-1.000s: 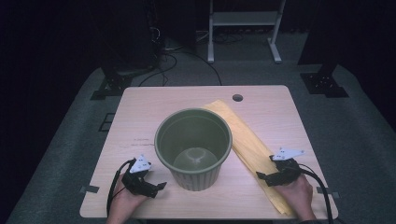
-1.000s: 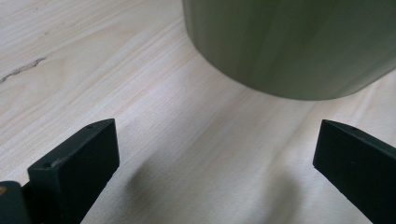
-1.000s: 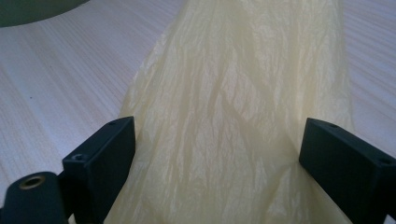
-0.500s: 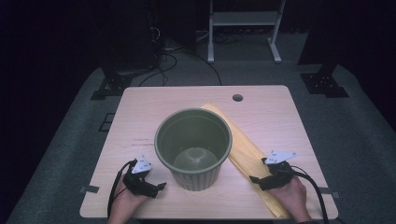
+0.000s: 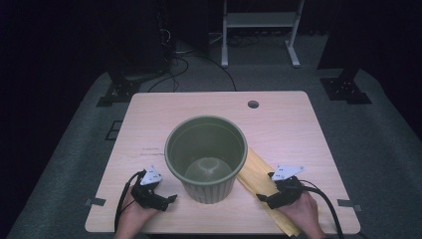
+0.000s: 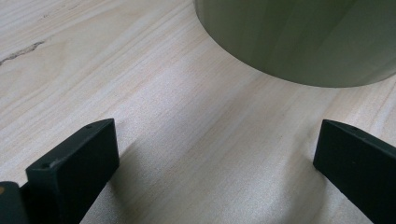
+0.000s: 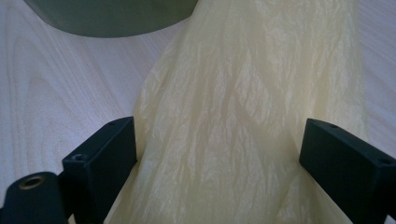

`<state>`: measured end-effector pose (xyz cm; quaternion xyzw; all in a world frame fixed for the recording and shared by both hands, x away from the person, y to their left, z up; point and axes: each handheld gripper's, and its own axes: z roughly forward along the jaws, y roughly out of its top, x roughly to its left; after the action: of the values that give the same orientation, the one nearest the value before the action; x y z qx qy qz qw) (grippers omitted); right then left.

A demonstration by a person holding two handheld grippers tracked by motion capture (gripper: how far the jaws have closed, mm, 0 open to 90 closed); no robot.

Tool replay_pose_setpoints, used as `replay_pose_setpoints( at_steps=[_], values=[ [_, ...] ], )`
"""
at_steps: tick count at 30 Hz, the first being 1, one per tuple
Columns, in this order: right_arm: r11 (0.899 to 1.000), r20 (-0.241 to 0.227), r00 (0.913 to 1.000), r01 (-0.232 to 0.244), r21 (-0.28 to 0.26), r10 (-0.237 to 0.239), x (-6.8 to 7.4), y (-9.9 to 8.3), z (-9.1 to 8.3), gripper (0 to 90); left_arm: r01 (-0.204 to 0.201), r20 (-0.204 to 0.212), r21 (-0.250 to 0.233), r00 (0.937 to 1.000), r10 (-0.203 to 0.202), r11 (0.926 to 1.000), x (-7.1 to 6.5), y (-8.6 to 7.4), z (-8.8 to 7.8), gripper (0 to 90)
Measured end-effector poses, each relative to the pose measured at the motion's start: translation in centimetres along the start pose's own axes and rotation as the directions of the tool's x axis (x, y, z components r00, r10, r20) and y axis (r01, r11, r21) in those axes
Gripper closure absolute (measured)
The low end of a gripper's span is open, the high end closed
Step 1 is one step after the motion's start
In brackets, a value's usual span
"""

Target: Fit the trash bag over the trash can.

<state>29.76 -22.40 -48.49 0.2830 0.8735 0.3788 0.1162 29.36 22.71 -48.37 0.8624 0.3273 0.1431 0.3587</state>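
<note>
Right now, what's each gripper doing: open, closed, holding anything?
Left gripper: open, empty, beside the green bin.
Right gripper: open, jaws either side of the yellow plastic bag, not clamped.

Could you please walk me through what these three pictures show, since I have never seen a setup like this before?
There is no machine here: a person sits at a wooden table and holds a hand-held two-jaw tool in each hand. The high view looks down from above; the other two pictures come from small cameras riding on each tool, looking along its black jaws. On the table stands an empty green bin, and beside it lies a folded pale yellow plastic bag. The left gripper rests open on bare wood near the bin. The right gripper is also open, its jaws straddling the bag without clamping it. Nothing is held yet.
</note>
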Motion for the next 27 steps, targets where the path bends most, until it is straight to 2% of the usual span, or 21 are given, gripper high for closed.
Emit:
replay_pose_setpoints(
  at_steps=[3, 6, 10, 14, 19, 22, 24, 27],
  values=[
    [1.000, -0.003, 0.9997, -0.023, -0.003, 0.023, 0.2, 0.6, -0.6, 9.7, 0.000, 0.000, 0.000, 1.0000, 0.000, 1.0000, 0.0, 0.0, 0.0, 0.0],
    [1.000, 0.033, 0.9993, -0.014, -0.010, 0.014, 0.4, 1.6, -1.3, 9.7, -0.001, 0.000, 0.000, 1.0000, 0.001, 1.0000, 0.0, 0.0, 0.0, 0.0],
    [1.000, 0.067, 0.9975, -0.018, -0.024, 0.019, -0.3, 3.2, -1.5, 9.7, -0.001, 0.000, 0.000, 1.0000, 0.001, 1.0000, 0.0, 0.0, 0.0, 0.0],
    [0.998, 0.080, 0.9954, -0.051, -0.040, 0.054, -1.8, 3.7, -0.4, 9.7, -0.001, 0.000, 0.000, 1.0000, 0.001, 1.0000, 0.0, 0.0, 0.0, 0.0],
    [0.996, 0.093, 0.9916, -0.090, 0.001, 0.090, -3.3, 3.0, 1.5, 9.7, -0.002, 0.002, 0.000, 1.0000, 0.002, 1.0000, 0.0, 0.0, 0.0, 0.0],
    [0.993, 0.075, 0.9908, -0.114, 0.018, 0.113, -3.7, 2.6, 2.3, 8.8, -0.002, 0.002, 0.000, 1.0000, 0.002, 1.0000, 0.0, 0.0, 0.0, 0.0],
    [0.994, 0.063, 0.9919, -0.111, 0.006, 0.111, -3.7, 2.4, 2.4, 8.7, -0.002, 0.002, 0.000, 1.0000, 0.002, 1.0000, 0.0, 0.0, 0.0, 0.0],
    [0.993, 0.015, 0.9931, -0.117, -0.004, 0.117, -3.5, 2.4, 2.4, 8.7, -0.003, 0.002, 0.001, 1.0000, 0.003, 1.0000, 0.0, 0.0, 0.0, 0.0]
  ],
)
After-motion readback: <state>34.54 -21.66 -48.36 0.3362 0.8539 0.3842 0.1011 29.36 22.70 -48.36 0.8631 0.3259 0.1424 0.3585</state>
